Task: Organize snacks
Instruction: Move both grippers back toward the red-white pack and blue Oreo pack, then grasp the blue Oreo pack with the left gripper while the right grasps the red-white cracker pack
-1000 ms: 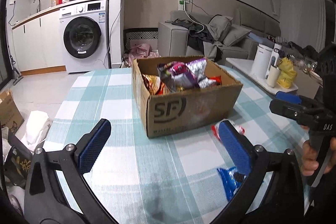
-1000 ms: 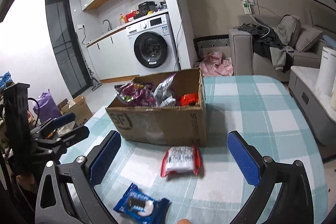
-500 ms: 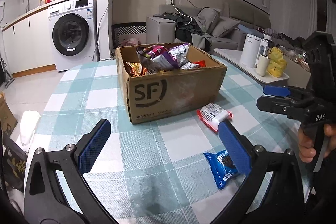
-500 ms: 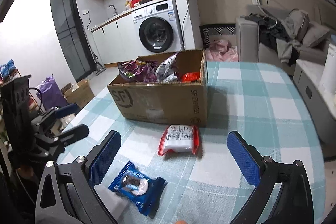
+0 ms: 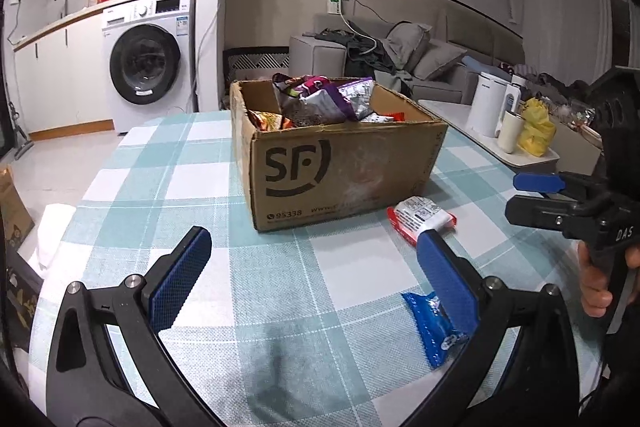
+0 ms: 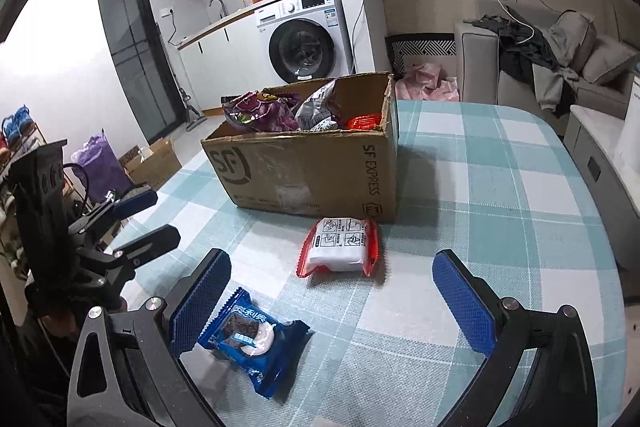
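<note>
Snacks are lying loose on the checked table [image 6: 500, 195]: a red-and-white packet [image 6: 340, 245] just in front of the cardboard box [image 6: 312, 167], and a blue cookie packet [image 6: 252, 341] nearer, at seven o'clock in the right wrist view. Both the right gripper [image 6: 332, 303] and the left gripper [image 5: 316, 275] are standing wide apart, holding nothing. The likely next step is picking up a loose packet; lowering the fingers astride the packet's short sides and closing gently should avoid crushing it. The right view is showing the blue packet whole, while the left view is hiding half of it behind its own finger at four o'clock.
</note>
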Demonstrator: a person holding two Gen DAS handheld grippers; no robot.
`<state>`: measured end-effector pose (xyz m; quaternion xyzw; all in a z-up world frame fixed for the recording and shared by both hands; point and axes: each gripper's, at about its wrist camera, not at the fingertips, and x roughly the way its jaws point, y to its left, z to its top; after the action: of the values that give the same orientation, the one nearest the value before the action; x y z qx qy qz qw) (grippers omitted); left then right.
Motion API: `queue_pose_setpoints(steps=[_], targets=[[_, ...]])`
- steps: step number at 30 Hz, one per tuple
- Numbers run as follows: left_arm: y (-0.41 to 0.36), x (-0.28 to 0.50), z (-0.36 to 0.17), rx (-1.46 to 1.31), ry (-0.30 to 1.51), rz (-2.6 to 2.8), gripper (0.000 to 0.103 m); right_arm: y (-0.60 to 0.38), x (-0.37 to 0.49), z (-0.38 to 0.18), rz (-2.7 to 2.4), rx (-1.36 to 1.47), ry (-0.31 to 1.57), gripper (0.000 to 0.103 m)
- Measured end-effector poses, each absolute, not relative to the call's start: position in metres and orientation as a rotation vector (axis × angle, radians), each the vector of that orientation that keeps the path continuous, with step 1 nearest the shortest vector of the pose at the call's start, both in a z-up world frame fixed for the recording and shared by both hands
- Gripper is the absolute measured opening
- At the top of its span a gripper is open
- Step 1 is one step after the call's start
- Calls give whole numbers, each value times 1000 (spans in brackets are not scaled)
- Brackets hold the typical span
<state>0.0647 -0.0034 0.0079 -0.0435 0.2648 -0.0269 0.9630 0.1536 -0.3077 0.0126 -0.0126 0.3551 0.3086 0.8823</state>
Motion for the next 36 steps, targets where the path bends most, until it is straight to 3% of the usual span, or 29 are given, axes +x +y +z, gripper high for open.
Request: queue_pose_setpoints(steps=[36], targets=[[2, 80, -13, -117, 621, -53, 102, -257, 209, -45, 532, -87, 925, 99]])
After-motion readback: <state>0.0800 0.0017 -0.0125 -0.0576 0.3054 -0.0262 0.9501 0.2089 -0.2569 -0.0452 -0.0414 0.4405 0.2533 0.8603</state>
